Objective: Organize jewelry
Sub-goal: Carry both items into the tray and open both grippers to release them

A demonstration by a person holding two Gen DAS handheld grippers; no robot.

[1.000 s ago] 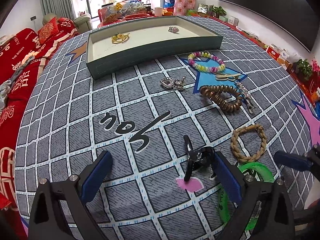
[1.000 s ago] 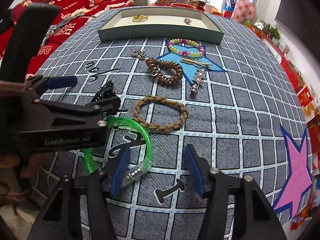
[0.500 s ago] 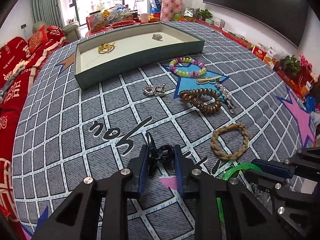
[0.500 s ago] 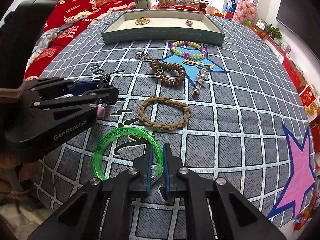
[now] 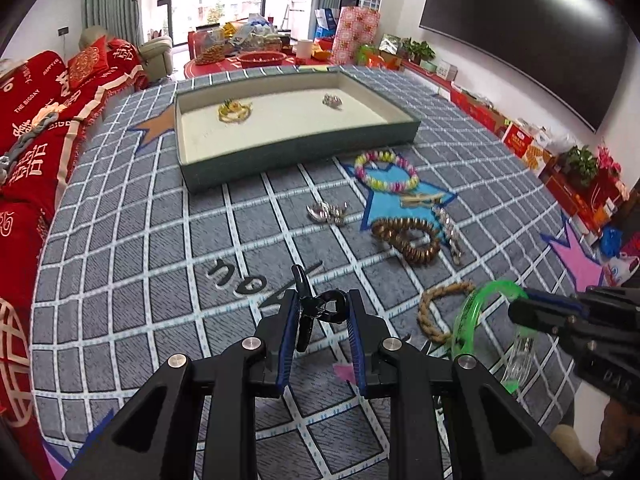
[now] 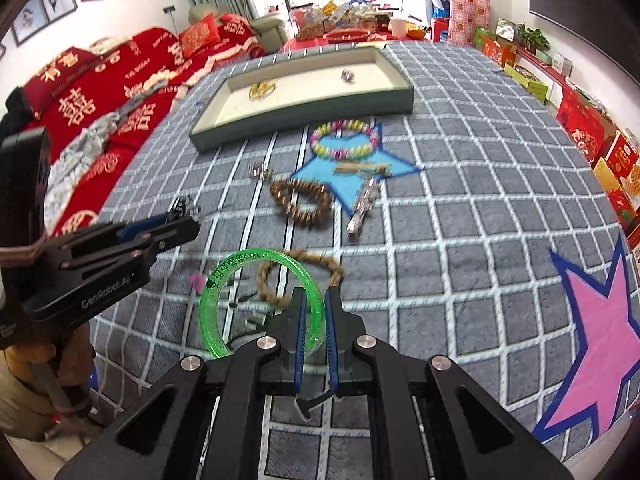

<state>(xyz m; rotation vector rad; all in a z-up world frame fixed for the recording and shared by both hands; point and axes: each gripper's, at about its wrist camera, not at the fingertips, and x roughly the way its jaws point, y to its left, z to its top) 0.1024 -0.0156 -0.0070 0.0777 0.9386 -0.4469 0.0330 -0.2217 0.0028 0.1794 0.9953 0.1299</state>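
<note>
Teal tray (image 5: 296,148) with gold piece (image 5: 235,111); tongs clamping black clip (image 5: 320,306), green bangle (image 6: 256,300).

Green bangle (image 6: 260,300) held upright; black clip (image 5: 320,308) pinched, lifted

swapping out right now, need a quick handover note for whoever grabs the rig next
Left tongs: shut on the black hair clip, lifted off the cloth.
Right tongs: shut on the green bangle, also lifted.
Tray: holds a gold piece and a small silver piece.
Still on the cloth: bead bracelet, silver charm, brown coil bracelet, gold clip, rhinestone clip, braided bracelet.
Left to do: put both held items in the tray, then the other six.
</note>
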